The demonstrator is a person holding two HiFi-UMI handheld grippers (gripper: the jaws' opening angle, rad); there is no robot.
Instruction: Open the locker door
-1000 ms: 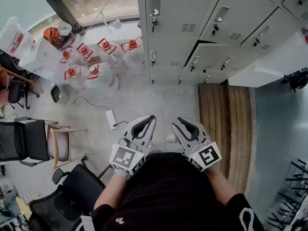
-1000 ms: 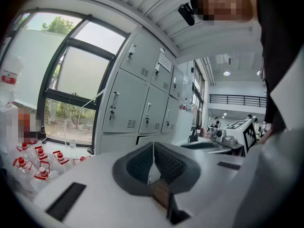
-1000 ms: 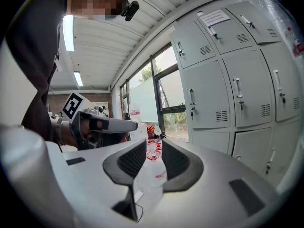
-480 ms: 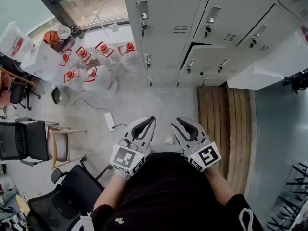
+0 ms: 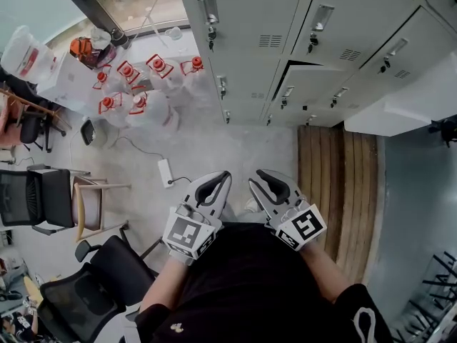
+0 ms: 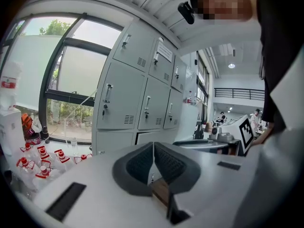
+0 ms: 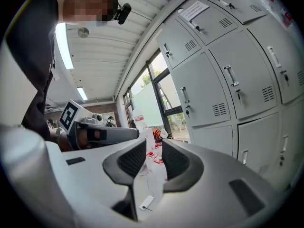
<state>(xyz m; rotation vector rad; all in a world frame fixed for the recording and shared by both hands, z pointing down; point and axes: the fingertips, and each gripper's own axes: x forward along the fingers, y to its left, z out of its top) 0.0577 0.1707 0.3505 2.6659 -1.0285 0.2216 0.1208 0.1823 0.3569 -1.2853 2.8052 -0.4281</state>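
While the grey sheet-metal locker door (image 5: 308, 84) stands well beyond both fingertips (image 5: 226, 175), I judge it light and stiff; I'd take its slim chrome handle (image 5: 288, 91). Left gripper (image 5: 223, 178) pinched empty, right gripper (image 5: 255, 179) narrowly parted.

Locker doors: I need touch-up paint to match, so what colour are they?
The locker doors are plain light grey, shown best in the head view.

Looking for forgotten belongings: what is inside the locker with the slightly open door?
Only a dark gap shows beside the ajar door; the door covers the interior, hiding any contents.
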